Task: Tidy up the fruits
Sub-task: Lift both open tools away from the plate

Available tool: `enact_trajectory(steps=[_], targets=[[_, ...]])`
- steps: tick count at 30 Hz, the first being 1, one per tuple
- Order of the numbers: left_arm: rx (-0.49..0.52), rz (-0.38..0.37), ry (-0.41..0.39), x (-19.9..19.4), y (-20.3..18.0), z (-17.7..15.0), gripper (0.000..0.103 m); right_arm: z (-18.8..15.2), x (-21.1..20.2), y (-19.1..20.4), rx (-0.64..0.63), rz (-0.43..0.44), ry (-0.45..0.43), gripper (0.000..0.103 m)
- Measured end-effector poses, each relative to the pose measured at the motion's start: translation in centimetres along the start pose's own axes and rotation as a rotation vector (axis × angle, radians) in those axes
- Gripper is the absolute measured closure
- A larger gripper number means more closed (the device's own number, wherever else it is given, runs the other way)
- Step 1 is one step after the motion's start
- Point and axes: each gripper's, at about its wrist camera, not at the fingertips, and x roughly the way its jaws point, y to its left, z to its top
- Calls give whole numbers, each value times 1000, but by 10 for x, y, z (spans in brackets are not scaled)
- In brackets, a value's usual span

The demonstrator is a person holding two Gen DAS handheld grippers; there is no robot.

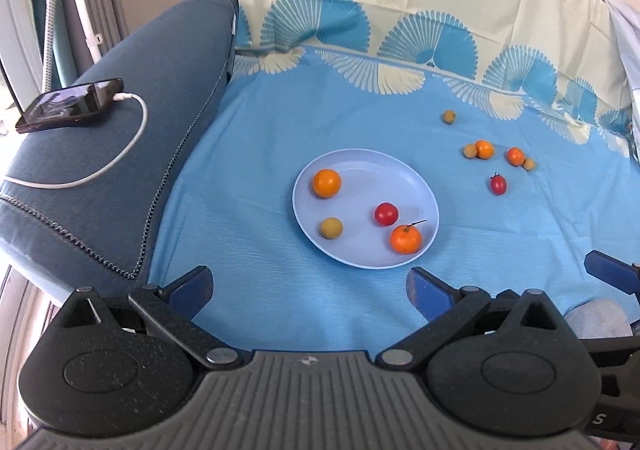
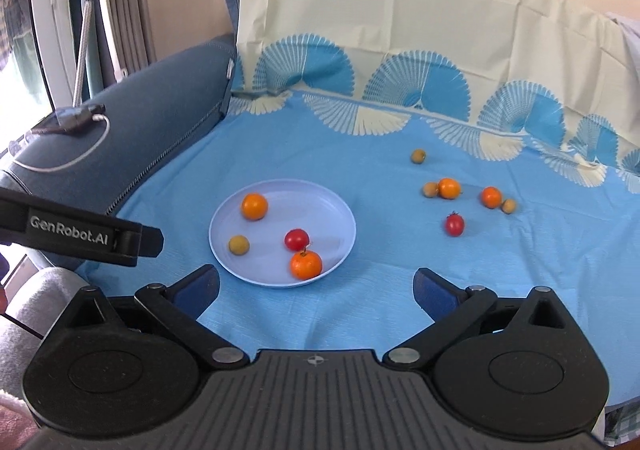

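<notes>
A pale blue plate lies on the blue cloth and holds two oranges, a red tomato and a small tan fruit. Loose to its right lie a red tomato, two oranges and three tan fruits. My left gripper is open and empty, just in front of the plate. My right gripper is open and empty, near the plate's front edge.
A blue sofa arm at the left carries a phone with a white cable. The cloth rises up the backrest behind. The left gripper's body shows at the left of the right wrist view.
</notes>
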Motion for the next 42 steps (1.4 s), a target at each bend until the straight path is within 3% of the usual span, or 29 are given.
enact_trajectory(steps=[15, 42], targets=[[16, 5, -72, -37, -6, -11, 0, -8, -34, 3, 0, 18, -74, 1], [22, 9, -70, -29, -5, -6, 0, -7, -26, 7, 3, 14, -63, 1]])
